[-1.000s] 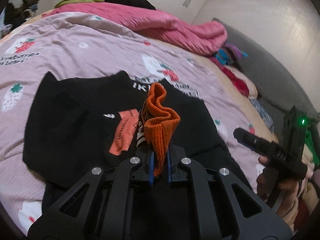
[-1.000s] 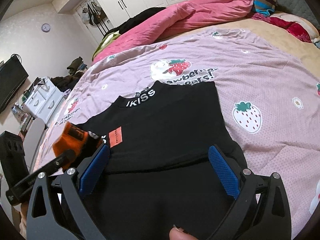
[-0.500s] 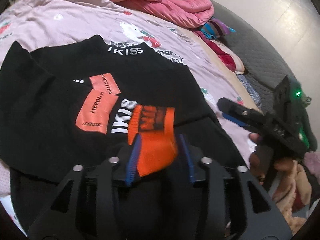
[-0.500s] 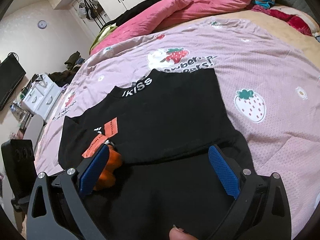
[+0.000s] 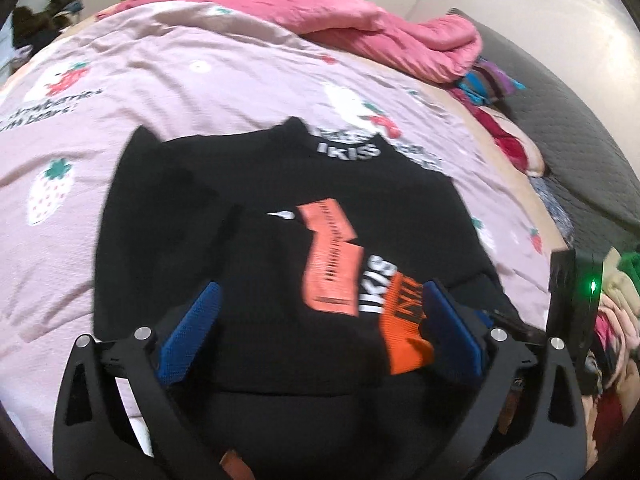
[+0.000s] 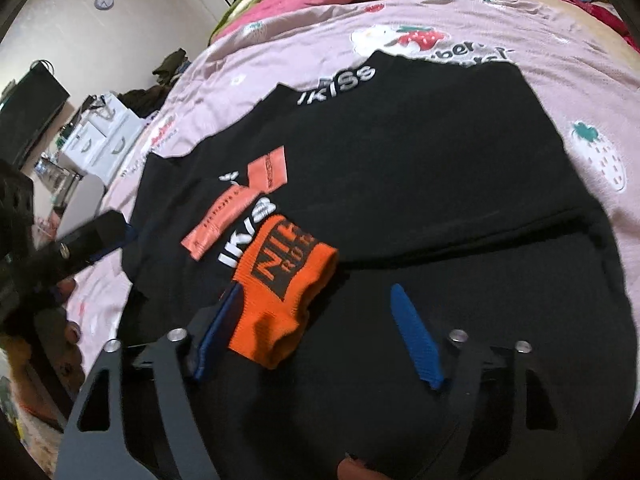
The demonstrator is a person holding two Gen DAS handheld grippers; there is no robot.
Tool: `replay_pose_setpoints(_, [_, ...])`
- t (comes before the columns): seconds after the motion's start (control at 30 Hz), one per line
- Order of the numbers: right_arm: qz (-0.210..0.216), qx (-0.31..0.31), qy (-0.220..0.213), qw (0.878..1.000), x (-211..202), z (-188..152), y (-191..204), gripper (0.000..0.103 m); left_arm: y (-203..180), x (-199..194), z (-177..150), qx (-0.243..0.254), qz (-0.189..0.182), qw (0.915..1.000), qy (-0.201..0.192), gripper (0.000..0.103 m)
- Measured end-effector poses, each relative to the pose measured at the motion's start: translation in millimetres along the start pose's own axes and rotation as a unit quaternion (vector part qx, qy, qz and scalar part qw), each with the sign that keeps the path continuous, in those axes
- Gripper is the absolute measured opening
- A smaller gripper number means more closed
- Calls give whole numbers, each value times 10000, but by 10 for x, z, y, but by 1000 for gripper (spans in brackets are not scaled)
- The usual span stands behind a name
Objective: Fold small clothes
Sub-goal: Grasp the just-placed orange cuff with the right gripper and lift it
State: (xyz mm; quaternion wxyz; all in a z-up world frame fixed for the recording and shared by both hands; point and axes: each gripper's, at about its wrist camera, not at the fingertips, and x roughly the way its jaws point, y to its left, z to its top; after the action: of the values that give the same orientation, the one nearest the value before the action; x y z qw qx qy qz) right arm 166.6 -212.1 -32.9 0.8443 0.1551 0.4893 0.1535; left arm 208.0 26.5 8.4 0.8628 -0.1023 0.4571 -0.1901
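Having just spread wide, left gripper released, nothing between blue pads. Right gripper just narrowing, gaping still, orange cuff against left pad, lower centre. Black sweater flat mid-frame on pink bedspread.

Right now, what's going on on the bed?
A person with a gripper in each hand is folding a black top on the strawberry bedspread. The left gripper has just opened wide, and the orange cuff lies flat on the top. The right gripper has just been closing; the cuff sits by one of its blue pads, but nothing looks pinched.
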Motion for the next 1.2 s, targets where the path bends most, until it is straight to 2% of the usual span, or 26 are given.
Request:
replay_pose_setpoints(0.03, [14, -10, -37, 10000, 9, -12, 21, 68, 42, -12, 14, -59, 23, 10000, -3, 94])
replay_pose_setpoints(0.13, [215, 61, -129, 9997, 6, -16, 48, 52, 165, -65, 46, -262, 34, 9996, -50, 94])
replay_pose_setpoints(0.2, [306, 139, -131, 9993, 26, -4, 38, 47, 229, -104, 70, -346, 46, 9993, -114, 94])
replay_pose_setpoints(0.27, [294, 156, -141, 9993, 47, -7, 49, 33, 280, -139, 74, -413, 5, 9991, -124, 94])
replay_pose_setpoints(0.3, [259, 117, -139, 9995, 54, -15, 62, 30, 305, -157, 78, -448, -23, 9989, -131, 94])
replay_pose_setpoints(0.37, [327, 44, -144, 9994, 62, -13, 99, 12, 364, -198, 89, -528, -29, 9984, -189, 94])
replay_pose_setpoints(0.4, [353, 0, -157, 9993, 56, -12, 124, 10, 384, -210, 98, -556, -35, 9982, -199, 94])
replay_pose_setpoints(0.6, [325, -774, -514, 9951, -121, 172, 456, 7, 553, -310, 156, -846, -51, 9958, -340, 94])
replay_pose_setpoints(0.8, [201, -1653, -1098, 9799, -494, 585, 740, 7, 714, -435, 224, -1068, 18, 9929, -525, 94])
replay_pose_setpoints(1.0, [-215, -1825, -1620, 9695, -676, 784, 551, 6, 760, -422, 287, -1057, 104, 9930, -525, 94])
replay_pose_setpoints(1.2, [-580, -1475, -1594, 9744, -608, 822, 145, 6, 653, -260, 340, -734, 282, 9960, -427, 94])
